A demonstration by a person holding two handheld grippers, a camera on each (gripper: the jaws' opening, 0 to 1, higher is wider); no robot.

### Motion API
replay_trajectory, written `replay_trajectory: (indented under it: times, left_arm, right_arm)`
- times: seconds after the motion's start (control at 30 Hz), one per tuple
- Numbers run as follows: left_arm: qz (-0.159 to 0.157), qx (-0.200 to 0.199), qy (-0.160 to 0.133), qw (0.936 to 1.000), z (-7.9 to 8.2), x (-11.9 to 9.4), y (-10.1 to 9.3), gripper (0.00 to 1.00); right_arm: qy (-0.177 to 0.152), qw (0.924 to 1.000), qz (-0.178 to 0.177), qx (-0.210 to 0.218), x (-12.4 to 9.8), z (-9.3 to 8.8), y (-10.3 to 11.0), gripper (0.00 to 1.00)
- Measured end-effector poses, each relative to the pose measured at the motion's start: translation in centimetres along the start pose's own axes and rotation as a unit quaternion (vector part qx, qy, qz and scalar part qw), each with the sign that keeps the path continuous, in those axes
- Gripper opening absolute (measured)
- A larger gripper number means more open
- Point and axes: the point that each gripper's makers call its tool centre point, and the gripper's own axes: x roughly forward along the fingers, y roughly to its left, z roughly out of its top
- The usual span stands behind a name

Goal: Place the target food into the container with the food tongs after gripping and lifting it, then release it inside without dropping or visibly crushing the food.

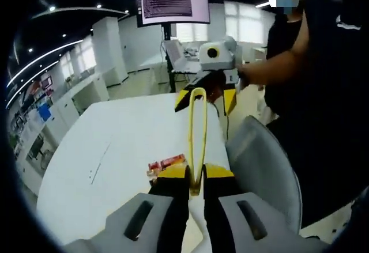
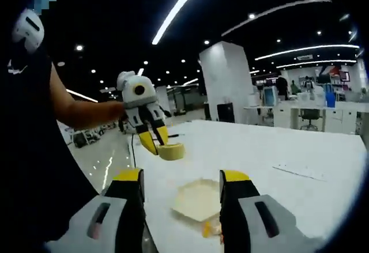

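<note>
The counter (image 1: 127, 132) is smooth, matt white. The tongs (image 1: 198, 132) look like glossy yellow plastic. The container (image 2: 198, 199) is pale, thin, translucent plastic. A chair (image 1: 268, 166) has a smooth grey plastic shell. The floor (image 2: 106, 163) is glossy.

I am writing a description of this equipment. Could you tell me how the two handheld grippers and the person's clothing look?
Both grippers share one design. The left gripper has pale grey bodies with dark oval slots, black jaws and yellow tips. The right gripper looks the same. Seen from the front, each carries a white housing. The person wears a dark short-sleeved top with a small white marking near the shoulder.
</note>
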Motion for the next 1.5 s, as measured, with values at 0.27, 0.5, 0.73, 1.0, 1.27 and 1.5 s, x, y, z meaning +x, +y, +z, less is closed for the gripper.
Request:
replay_trajectory:
  times: [0.27, 0.5, 0.73, 1.0, 1.27, 1.5]
  left_arm:
    - [-0.024, -0.003, -0.01, 0.9997, 1.9, -0.1, -1.0, 0.03]
    - [-0.026, -0.017, -0.003, 0.9995, 1.9, 0.2, -1.2, 0.04]
    - [0.0, -0.025, -0.025, 0.9994, 2.7, -0.4, -0.8, 0.14]
    - [0.033, -0.066, -0.067, 0.995, 3.5, -1.8, 0.2, 0.27]
    - [0.026, -0.076, -0.087, 0.9929, 3.7, -2.2, -0.4, 0.24]
    - [0.036, -0.065, -0.092, 0.993, 4.2, -2.7, -0.6, 0.22]
  right_arm:
    - [-0.015, 0.9985, 0.052, -0.007, 1.9, 2.0, 1.6, 0.27]
    - [-0.022, 0.9969, 0.075, -0.012, 3.0, 2.5, 2.5, 0.2]
    - [-0.03, 0.9954, 0.087, 0.029, 3.0, 2.8, 2.5, 0.19]
    - [-0.049, 0.9945, 0.081, 0.045, 2.3, 4.3, 2.0, 0.19]
    - [-0.055, 0.9935, 0.092, 0.038, 1.9, 5.2, 2.6, 0.19]
    - [-0.065, 0.9926, 0.095, 0.038, 1.9, 5.7, 2.9, 0.19]
